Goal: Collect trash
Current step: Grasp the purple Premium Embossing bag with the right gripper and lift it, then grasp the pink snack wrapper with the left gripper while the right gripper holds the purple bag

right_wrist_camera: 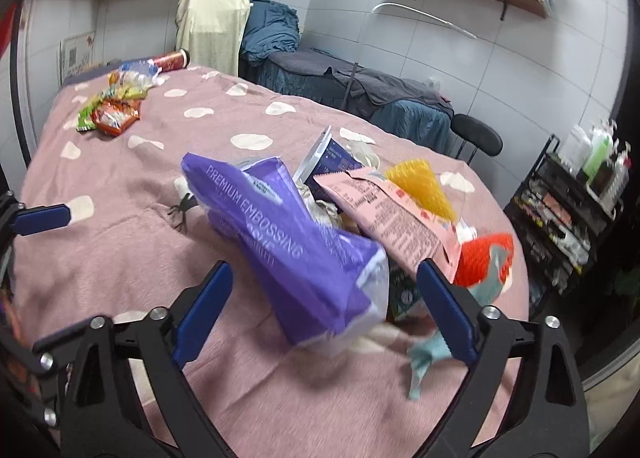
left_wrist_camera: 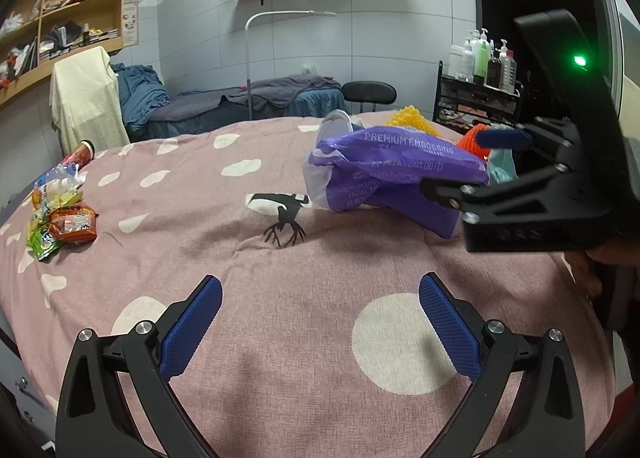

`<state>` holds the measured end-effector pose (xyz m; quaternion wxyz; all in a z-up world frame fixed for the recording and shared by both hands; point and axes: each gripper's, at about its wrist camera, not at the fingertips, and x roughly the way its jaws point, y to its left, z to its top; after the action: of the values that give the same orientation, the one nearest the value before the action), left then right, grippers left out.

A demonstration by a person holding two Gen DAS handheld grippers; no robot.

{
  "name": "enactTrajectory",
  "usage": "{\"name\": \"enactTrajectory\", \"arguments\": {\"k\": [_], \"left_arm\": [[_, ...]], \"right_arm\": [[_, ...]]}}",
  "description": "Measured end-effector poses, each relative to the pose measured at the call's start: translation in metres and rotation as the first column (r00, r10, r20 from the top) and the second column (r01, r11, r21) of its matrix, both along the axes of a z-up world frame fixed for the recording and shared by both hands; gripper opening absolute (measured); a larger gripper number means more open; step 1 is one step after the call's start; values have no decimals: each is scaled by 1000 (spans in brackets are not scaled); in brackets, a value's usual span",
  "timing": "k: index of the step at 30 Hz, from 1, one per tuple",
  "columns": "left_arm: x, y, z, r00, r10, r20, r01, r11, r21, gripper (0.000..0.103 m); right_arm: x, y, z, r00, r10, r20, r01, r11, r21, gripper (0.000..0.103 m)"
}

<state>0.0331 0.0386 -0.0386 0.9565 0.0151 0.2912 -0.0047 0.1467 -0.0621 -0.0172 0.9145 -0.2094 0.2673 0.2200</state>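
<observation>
Purple tissue wrapper (right_wrist_camera: 296, 254) sits centre frame on the pink bedspread (right_wrist_camera: 120, 258), between the wide-apart jaws of the right hand-held gripper (right_wrist_camera: 324, 306); light, crinkly, slippery, so pinch its crumpled end; left hand-held gripper (left_wrist_camera: 320, 326) also gapes, empty.

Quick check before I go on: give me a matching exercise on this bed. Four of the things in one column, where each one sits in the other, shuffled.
Things
1. purple plastic tissue pack
2. red cylindrical snack can
3. orange-red crinkled snack wrapper
4. yellow mesh foam sleeve

Places
A. lying at the far corner of the pink spotted bedspread
B. between the open fingers of the right gripper
C. in the small far pile, beside a green wrapper
D. behind the pink printed pouch in the near heap

Pairs: 1-B, 2-A, 3-C, 4-D
</observation>
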Motion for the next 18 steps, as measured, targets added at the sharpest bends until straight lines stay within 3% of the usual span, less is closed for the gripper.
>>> {"name": "enactTrajectory", "arguments": {"k": [3,5,10,18], "left_arm": [[3,-1,-3,999,-20,-25,20,1000,-16,98],[6,1,-5,999,-26,-48,24,999,-38,98],[13,8,-7,996,-32,-79,24,995,-99,98],[30,5,7,994,-89,-65,79,986,-148,98]], "right_arm": [[5,12,-6,999,50,-8,-50,996,-72,52],[5,16,-9,998,66,-13,-67,993,-93,23],[-5,9,-5,997,78,-23,-79,996,-31,8],[-35,-32,21,1000,24,-3,-24,984,175,5]]}}
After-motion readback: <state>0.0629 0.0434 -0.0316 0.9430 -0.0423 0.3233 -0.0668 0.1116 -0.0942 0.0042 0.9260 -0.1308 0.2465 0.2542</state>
